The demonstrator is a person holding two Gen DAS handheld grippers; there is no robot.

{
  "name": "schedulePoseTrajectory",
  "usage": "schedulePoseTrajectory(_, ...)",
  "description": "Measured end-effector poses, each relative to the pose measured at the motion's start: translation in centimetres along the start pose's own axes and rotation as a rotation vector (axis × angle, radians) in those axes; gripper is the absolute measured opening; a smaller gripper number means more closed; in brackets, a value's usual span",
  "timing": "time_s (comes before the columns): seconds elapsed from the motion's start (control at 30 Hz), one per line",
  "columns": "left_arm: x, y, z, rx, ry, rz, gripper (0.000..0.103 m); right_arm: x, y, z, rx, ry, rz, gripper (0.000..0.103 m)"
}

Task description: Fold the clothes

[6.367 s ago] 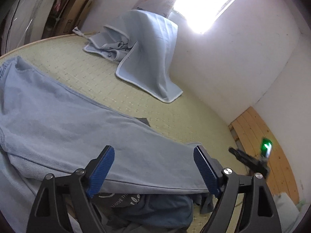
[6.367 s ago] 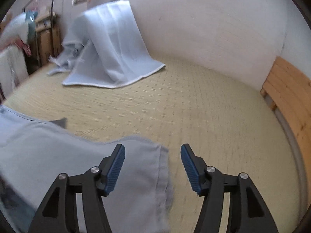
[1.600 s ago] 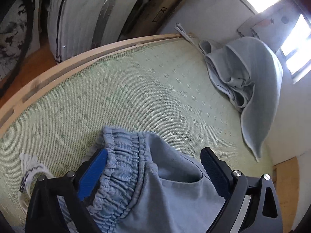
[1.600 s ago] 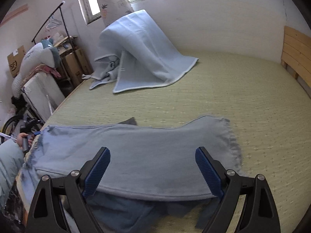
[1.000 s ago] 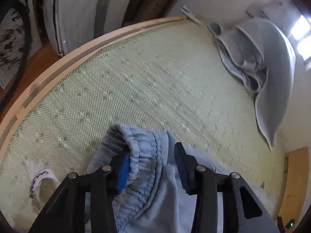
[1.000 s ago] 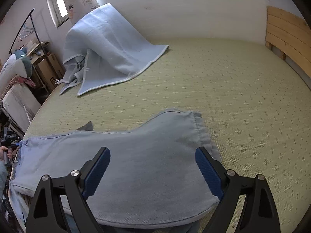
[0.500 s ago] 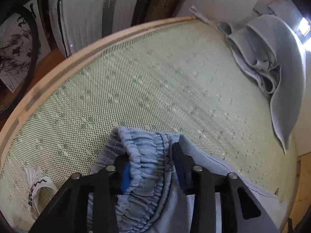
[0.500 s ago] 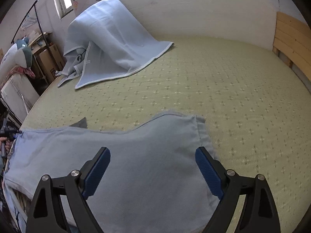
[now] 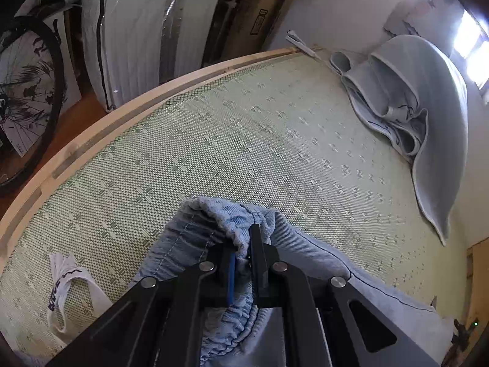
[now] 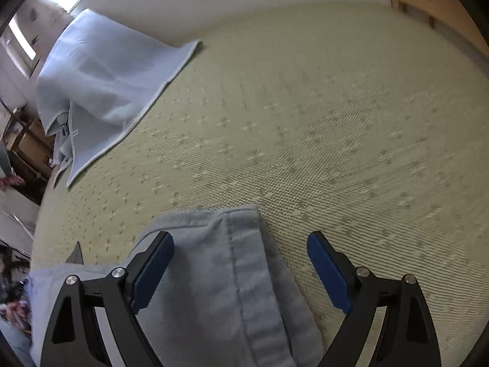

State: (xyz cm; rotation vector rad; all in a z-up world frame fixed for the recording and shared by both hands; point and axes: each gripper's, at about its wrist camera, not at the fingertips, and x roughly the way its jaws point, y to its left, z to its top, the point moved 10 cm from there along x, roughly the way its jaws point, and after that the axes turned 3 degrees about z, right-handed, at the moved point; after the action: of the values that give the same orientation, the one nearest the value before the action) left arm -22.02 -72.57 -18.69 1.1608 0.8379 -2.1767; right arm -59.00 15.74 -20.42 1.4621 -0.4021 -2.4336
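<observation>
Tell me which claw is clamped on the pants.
The left claw, shut on the pants' waistband. The right claw hangs open over the hem.

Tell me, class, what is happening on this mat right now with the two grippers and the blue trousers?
A person is folding light blue trousers on a woven mat. The left gripper is shut on the elastic waistband, bunching it. The right gripper is open over the hemmed leg end, not gripping it. A pale blue blanket lies heaped at the far side, and a white garment lies by the mat's edge.
</observation>
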Motion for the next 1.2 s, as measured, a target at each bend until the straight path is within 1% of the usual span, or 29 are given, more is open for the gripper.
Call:
schedulePoseTrajectory(0.03, 0.1, -0.1, -0.3, 0.003, 0.01, -0.006, 0.006, 0.6, 0.0, 0.1, 0.003, 0.015, 0.01, 0.086)
schedulePoseTrajectory(0.07, 0.4, -0.2, -0.5, 0.004, 0.022, -0.007, 0.007, 1.0, 0.5, 0.1, -0.022, 0.031, 0.021, 0.077)
schedulePoseTrajectory(0.1, 0.6, -0.1, -0.6, 0.002, 0.032, -0.004, 0.007, 1.4, 1.0, 0.1, -0.046, 0.045, 0.03, 0.066)
schedulePoseTrajectory(0.13, 0.8, 0.1, -0.6, -0.007, 0.039, 0.003, 0.008, 1.6, 1.4, 0.2, -0.065, 0.053, 0.032, 0.06)
schedulePoseTrajectory(0.17, 1.2, 0.2, -0.5, -0.019, 0.048, 0.009, 0.01, 1.8, 1.7, 0.2, -0.083, 0.059, 0.031, 0.047)
schedulePoseTrajectory(0.2, 1.6, 0.2, -0.4, -0.03, 0.054, 0.014, 0.011, 1.9, 1.7, 0.3, -0.095, 0.061, 0.015, 0.023)
schedulePoseTrajectory(0.23, 1.8, 0.1, -0.3, -0.04, 0.058, 0.016, 0.011, 2.0, 1.8, 0.4, -0.106, 0.063, 0.002, 0.023)
schedulePoseTrajectory(0.27, 2.0, -0.1, -0.2, -0.039, 0.055, 0.022, 0.011, 1.9, 2.0, 0.3, -0.115, 0.066, 0.008, 0.022)
schedulePoseTrajectory(0.33, 1.7, -0.7, -0.1, -0.001, 0.022, 0.053, 0.007, 1.3, 2.7, 0.1, -0.155, 0.058, 0.015, 0.021)
schedulePoseTrajectory(0.37, 1.3, -0.8, -0.1, 0.008, 0.001, 0.058, 0.006, 0.5, 3.1, 0.2, -0.177, 0.037, 0.008, 0.021)
schedulePoseTrajectory(0.43, 0.1, -0.9, 0.1, 0.01, -0.042, 0.045, 0.005, -1.3, 3.8, 0.4, -0.193, -0.015, 0.016, 0.02)
schedulePoseTrajectory(0.5, -1.6, -0.9, 0.4, 0.01, -0.079, 0.013, 0.005, -4.5, 4.5, 0.9, -0.207, -0.095, 0.01, 0.019)
schedulePoseTrajectory(0.57, -3.7, -0.7, 0.5, -0.004, -0.099, -0.019, 0.005, -7.6, 5.3, 1.0, -0.227, -0.15, 0.012, 0.019)
schedulePoseTrajectory(0.73, -10.7, -1.0, -0.2, 0.005, -0.145, -0.095, 0.005, -16.0, 8.5, -1.2, -0.281, -0.228, 0.04, 0.018)
schedulePoseTrajectory(0.83, -15.5, -1.5, -0.5, 0.0, -0.168, -0.13, 0.005, -21.2, 10.5, -2.9, -0.314, -0.27, 0.058, 0.017)
schedulePoseTrajectory(1.03, -25.9, -1.2, -1.3, -0.007, -0.192, -0.2, 0.005, -31.7, 14.4, -6.2, -0.376, -0.355, 0.093, 0.017)
schedulePoseTrajectory(1.2, -35.0, 0.7, -2.8, -0.023, -0.238, -0.262, 0.005, -41.1, 14.8, -9.4, -0.367, -0.432, 0.113, 0.016)
